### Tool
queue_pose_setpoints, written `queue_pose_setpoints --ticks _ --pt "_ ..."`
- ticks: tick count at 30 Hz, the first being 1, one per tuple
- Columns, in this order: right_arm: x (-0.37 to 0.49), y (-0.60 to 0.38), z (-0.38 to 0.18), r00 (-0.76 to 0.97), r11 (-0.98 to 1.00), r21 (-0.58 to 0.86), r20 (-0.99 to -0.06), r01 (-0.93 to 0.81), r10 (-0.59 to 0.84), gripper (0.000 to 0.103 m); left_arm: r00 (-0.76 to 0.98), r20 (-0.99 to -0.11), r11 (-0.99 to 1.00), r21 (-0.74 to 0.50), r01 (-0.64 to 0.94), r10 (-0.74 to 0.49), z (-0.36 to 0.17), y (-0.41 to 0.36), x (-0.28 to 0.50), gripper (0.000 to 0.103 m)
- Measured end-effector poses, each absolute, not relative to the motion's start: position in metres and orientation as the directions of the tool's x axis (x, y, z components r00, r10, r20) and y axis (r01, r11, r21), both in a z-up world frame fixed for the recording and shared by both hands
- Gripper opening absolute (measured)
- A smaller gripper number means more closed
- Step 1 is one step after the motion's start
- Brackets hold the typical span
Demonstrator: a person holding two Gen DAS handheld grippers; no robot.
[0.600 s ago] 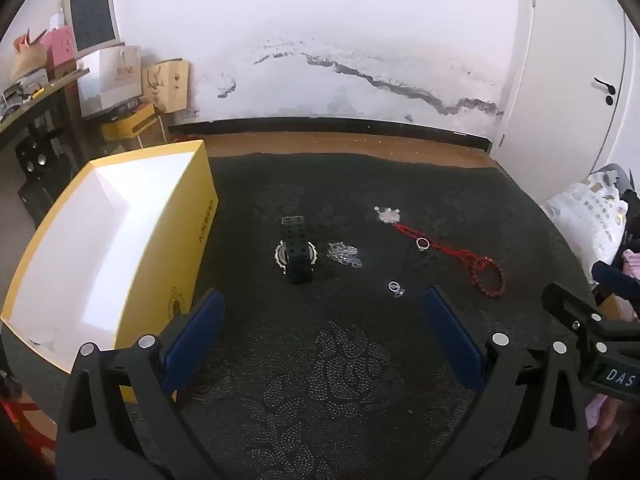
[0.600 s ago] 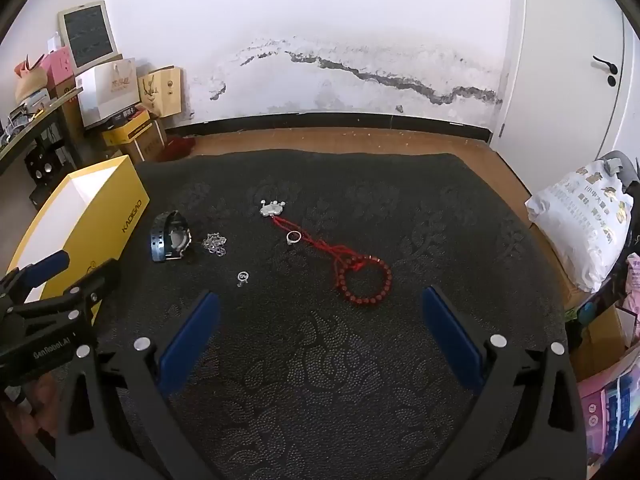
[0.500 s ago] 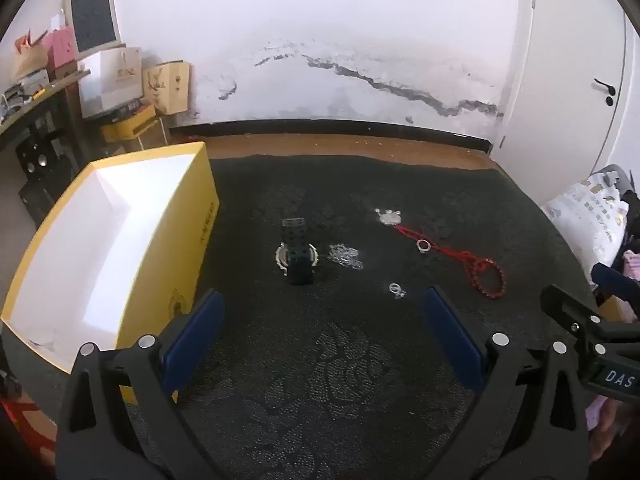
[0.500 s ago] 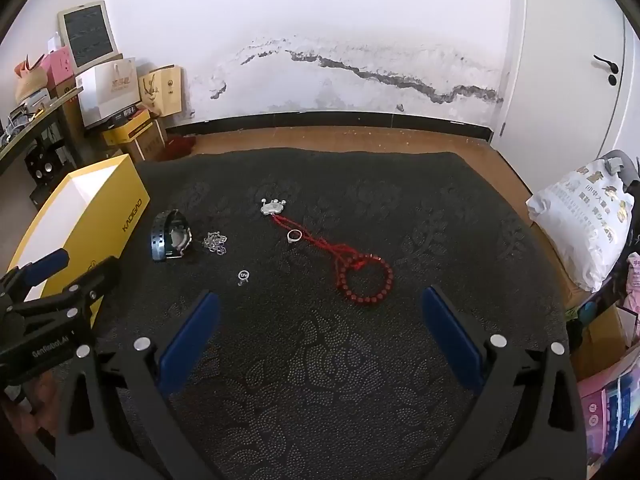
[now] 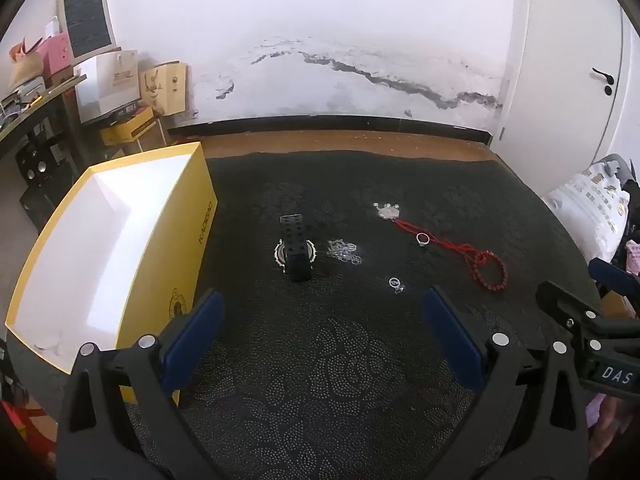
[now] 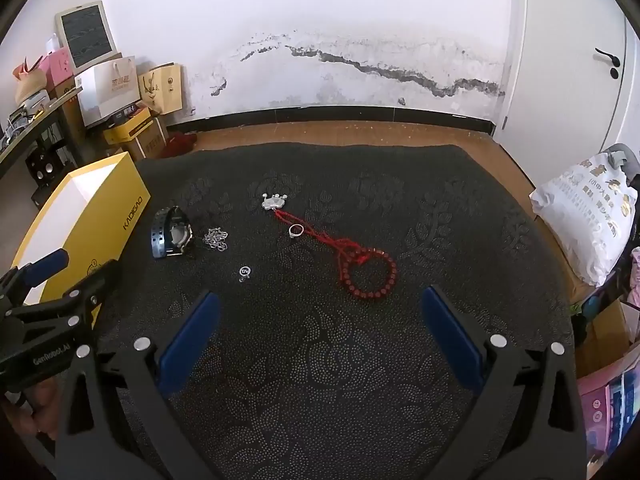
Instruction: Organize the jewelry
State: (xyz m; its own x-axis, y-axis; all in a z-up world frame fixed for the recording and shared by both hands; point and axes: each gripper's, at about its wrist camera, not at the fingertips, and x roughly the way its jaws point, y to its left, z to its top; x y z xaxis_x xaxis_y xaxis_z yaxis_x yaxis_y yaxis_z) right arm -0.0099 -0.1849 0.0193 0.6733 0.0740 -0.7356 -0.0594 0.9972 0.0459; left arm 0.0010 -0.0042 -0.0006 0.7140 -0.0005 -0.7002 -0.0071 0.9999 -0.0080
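Observation:
Jewelry lies on a dark patterned cloth: a black watch point(image 5: 295, 254) point(image 6: 172, 233), a silver chain point(image 5: 343, 251) point(image 6: 216, 238), a small ring point(image 5: 395, 282) point(image 6: 245, 271), a second ring point(image 5: 422, 239) point(image 6: 296, 230), a silver pendant point(image 5: 387, 211) point(image 6: 274, 202) on a red cord, and a red bead bracelet point(image 5: 491, 271) point(image 6: 371, 276). An open yellow box point(image 5: 108, 240) point(image 6: 80, 216) with a white inside stands at the left. My left gripper point(image 5: 320, 336) is open and empty, short of the watch. My right gripper point(image 6: 320, 334) is open and empty, short of the bracelet.
The dark cloth point(image 5: 320, 380) ends at a wooden floor point(image 6: 340, 132) by the cracked wall. Boxes and bags point(image 6: 120, 92) stack at the far left. A white sack point(image 6: 588, 216) lies at the right edge.
Both grippers have drifted very slightly; the jewelry and box have not moved.

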Motion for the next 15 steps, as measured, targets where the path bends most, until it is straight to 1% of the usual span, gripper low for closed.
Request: queue_pose_setpoints --ticks 15 --pt "-0.0109 -0.1831 0.0177 0.673 0.997 0.044 -0.736 -0.063 0.075 0.097 0.710 -0.704 1.000 -0.015 -0.015 0.000 -0.0007 -0.0025 0.0013 0.097"
